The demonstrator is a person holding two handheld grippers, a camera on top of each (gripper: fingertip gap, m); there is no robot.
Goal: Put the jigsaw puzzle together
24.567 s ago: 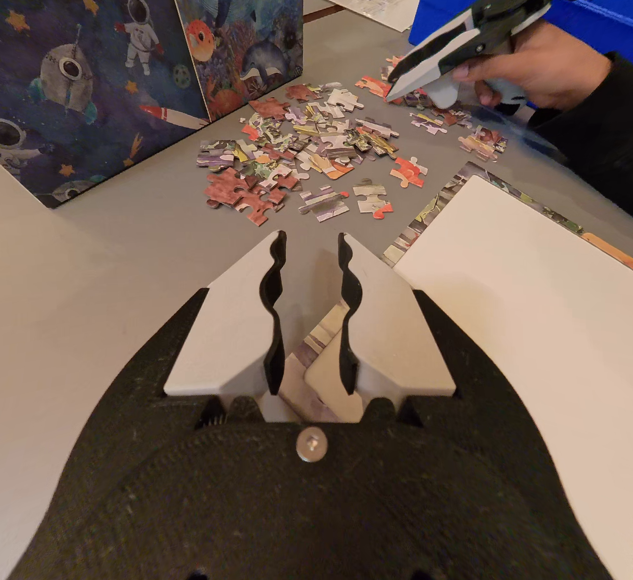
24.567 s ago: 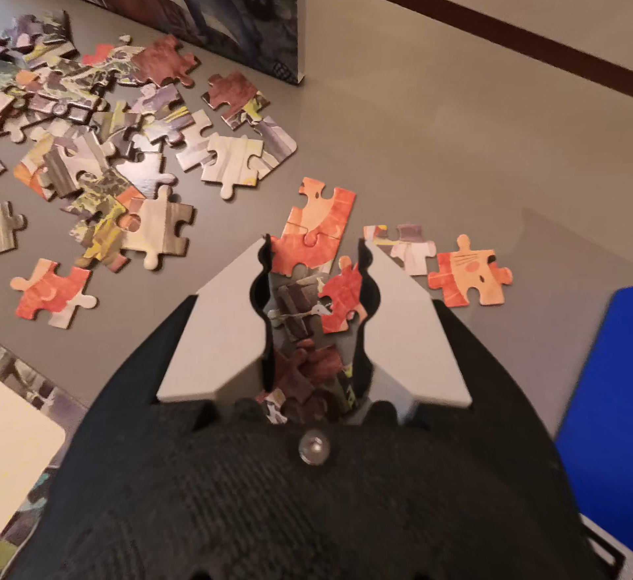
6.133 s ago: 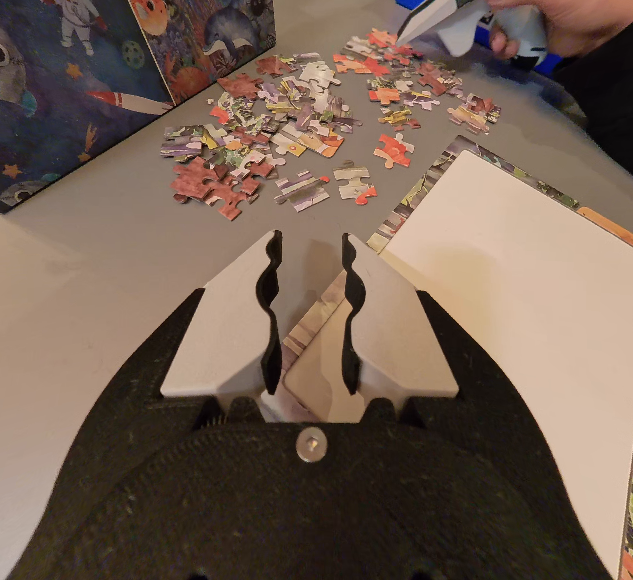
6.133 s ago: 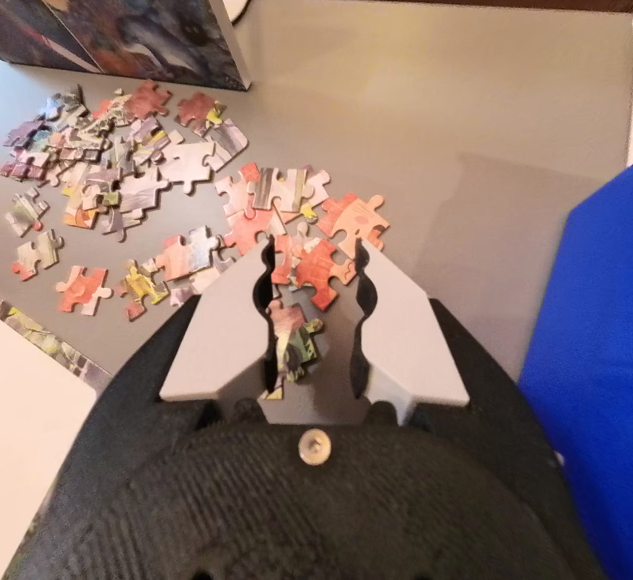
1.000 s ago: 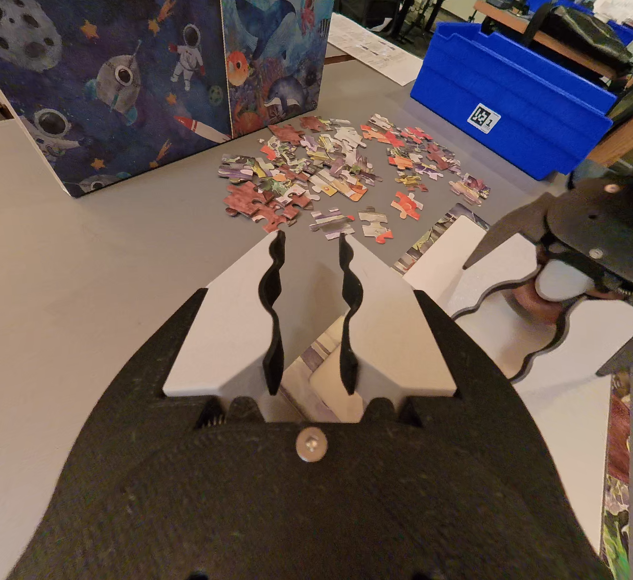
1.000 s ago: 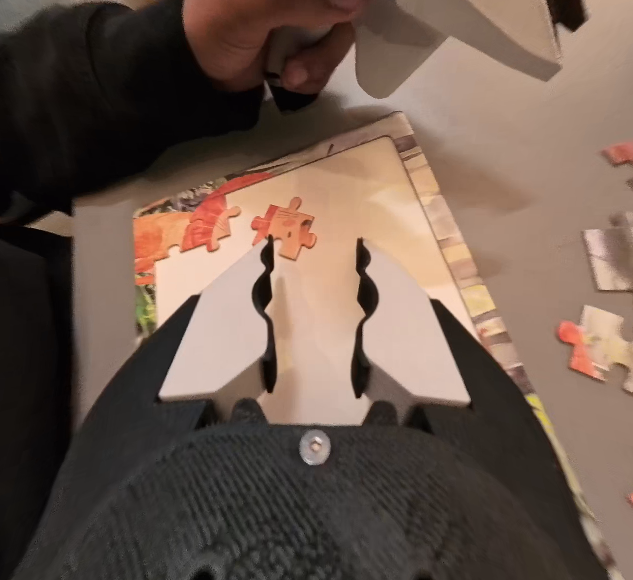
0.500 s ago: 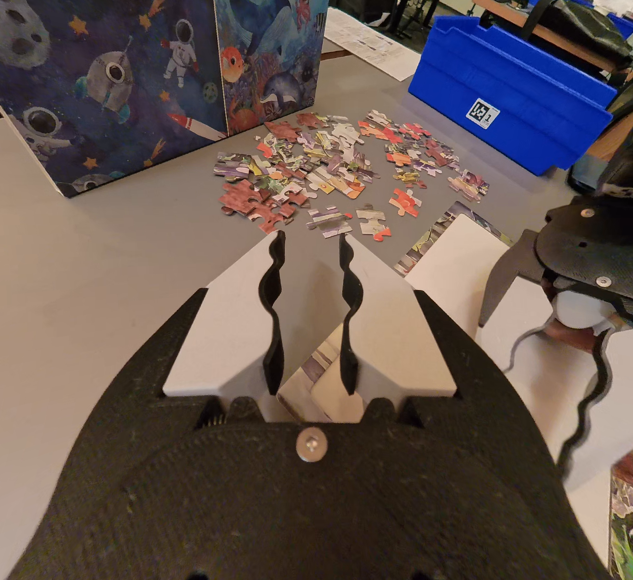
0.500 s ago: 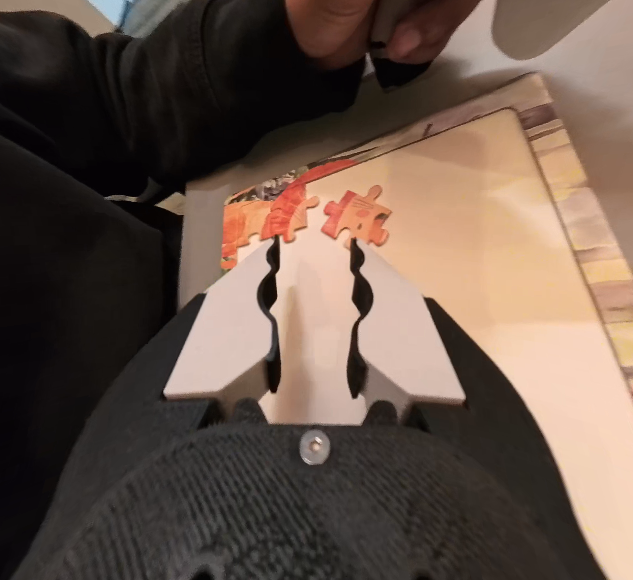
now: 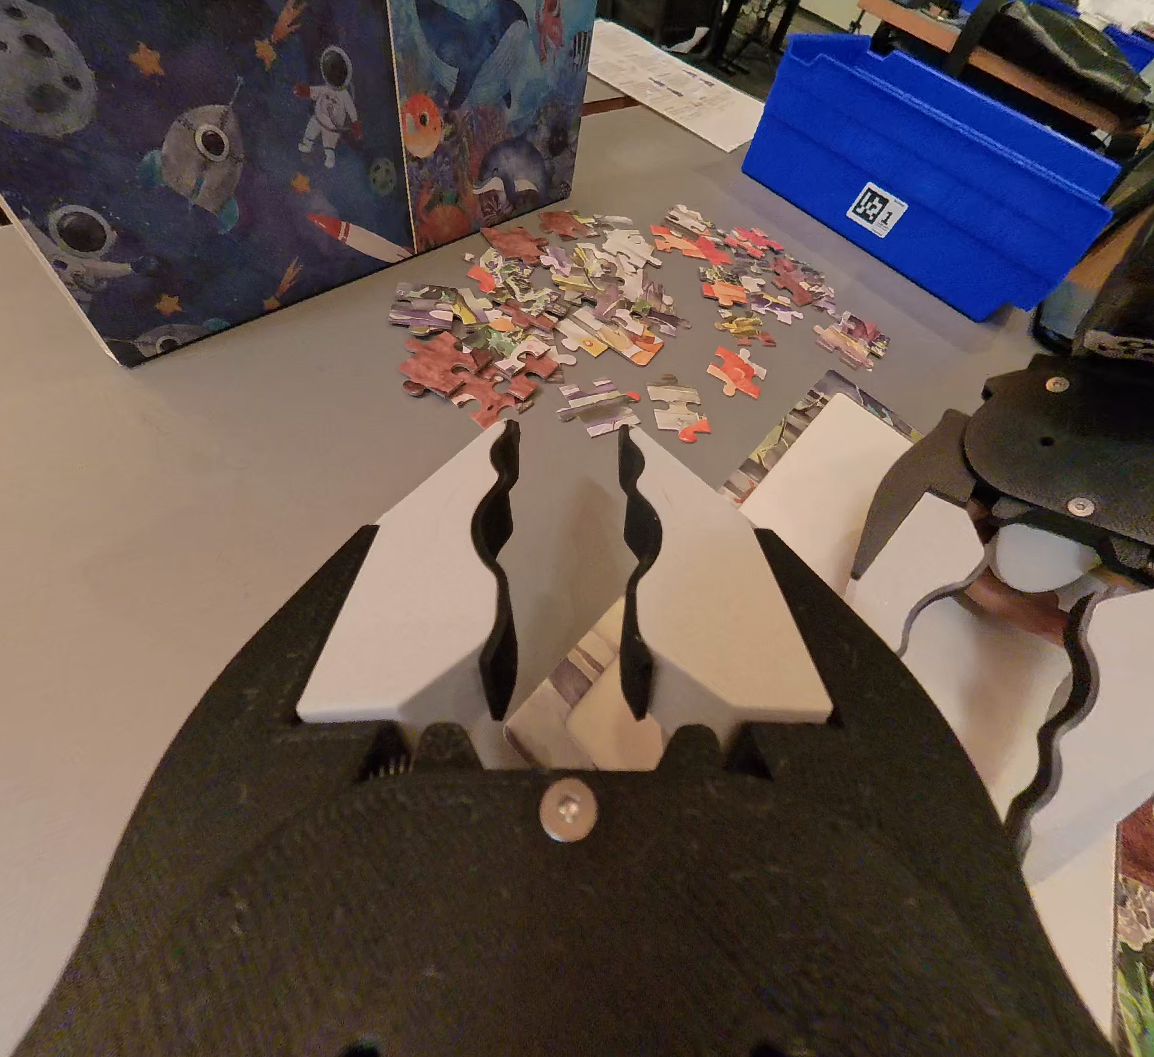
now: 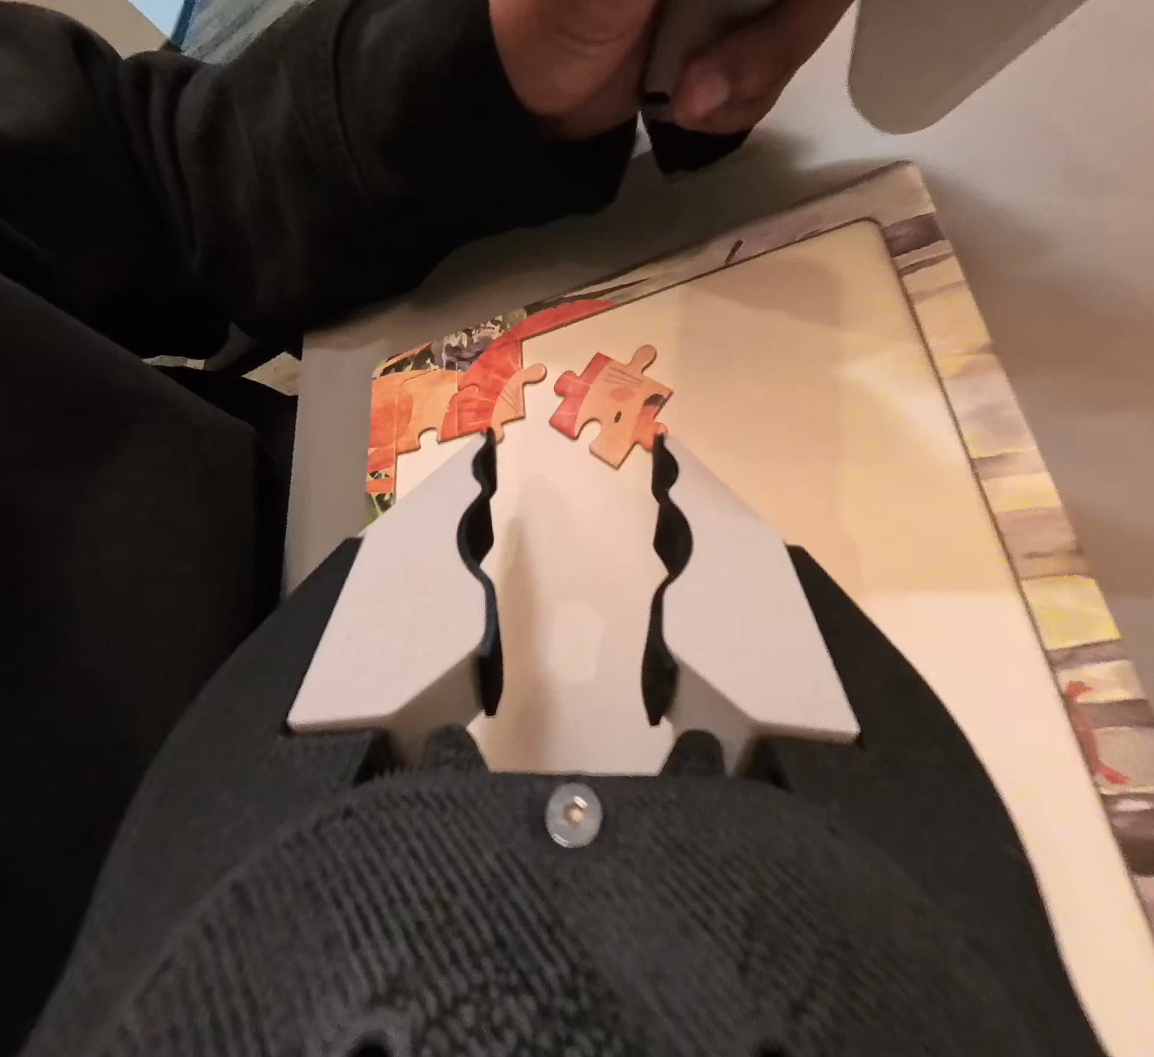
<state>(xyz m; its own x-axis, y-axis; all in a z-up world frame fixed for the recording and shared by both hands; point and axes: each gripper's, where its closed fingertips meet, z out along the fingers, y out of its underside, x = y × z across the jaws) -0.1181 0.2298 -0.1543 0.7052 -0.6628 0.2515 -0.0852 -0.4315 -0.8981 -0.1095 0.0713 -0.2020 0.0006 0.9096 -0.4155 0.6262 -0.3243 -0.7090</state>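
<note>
Loose orange piece [image 10: 611, 406], flat card with knobbed edges, lies on the smooth cream puzzle tray [image 10: 780, 465], touching the right gripper [image 10: 571, 443]'s right fingertip; long axis seemingly diagonal, knob pointing away. Both fingers apart, empty. Left gripper [image 9: 568, 433]: fingers apart, empty, loose pieces [image 9: 562, 302] scattered beyond.

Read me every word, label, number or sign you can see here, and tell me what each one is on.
White sticker on the blue bin: a square code with a mark beside it; I don't read writing out.
Paper sheet behind the puzzle box: printed lines, too small to read.
Loose puzzle pieces: no writing visible.
</note>
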